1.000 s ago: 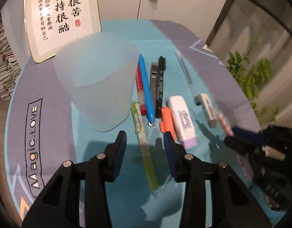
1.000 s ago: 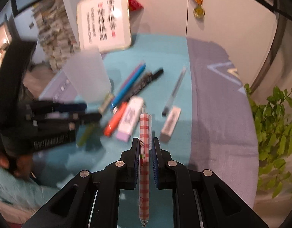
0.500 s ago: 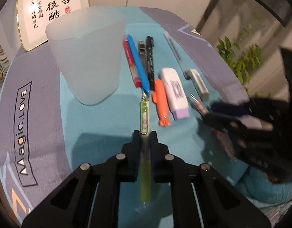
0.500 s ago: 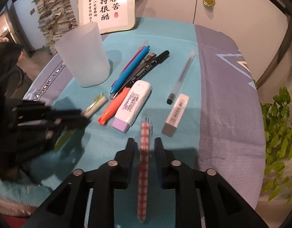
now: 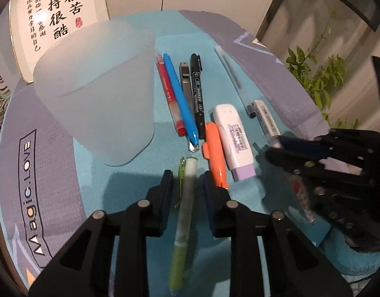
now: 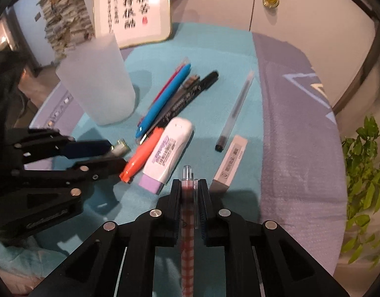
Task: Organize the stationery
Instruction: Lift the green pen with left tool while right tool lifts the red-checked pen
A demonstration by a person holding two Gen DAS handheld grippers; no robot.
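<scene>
My left gripper (image 5: 187, 180) is open, its jaws straddling a green pen (image 5: 183, 212) that lies on the mat between them. My right gripper (image 6: 188, 185) is shut on a red checked pen (image 6: 187, 225), which runs back between the jaws. A frosted cup (image 5: 96, 99) stands upright at the left, also in the right wrist view (image 6: 98, 84). Red pen (image 5: 169, 91), blue pen (image 5: 180, 99), black marker (image 5: 198, 91), orange highlighter (image 5: 214, 156) and white-purple correction tape (image 5: 235, 138) lie in a row beside it. The right gripper shows in the left wrist view (image 5: 289, 153).
A clear pen (image 6: 235, 111) and a white eraser (image 6: 230, 163) lie right of the row. A framed calligraphy board (image 6: 133, 7) leans at the back. A plant (image 6: 363, 173) stands beyond the table's right edge. The mat's purple border (image 5: 29, 173) lies left.
My left gripper has opened around the green pen, which now lies on the mat. My right gripper has closed tighter on the checked pen and moved forward.
</scene>
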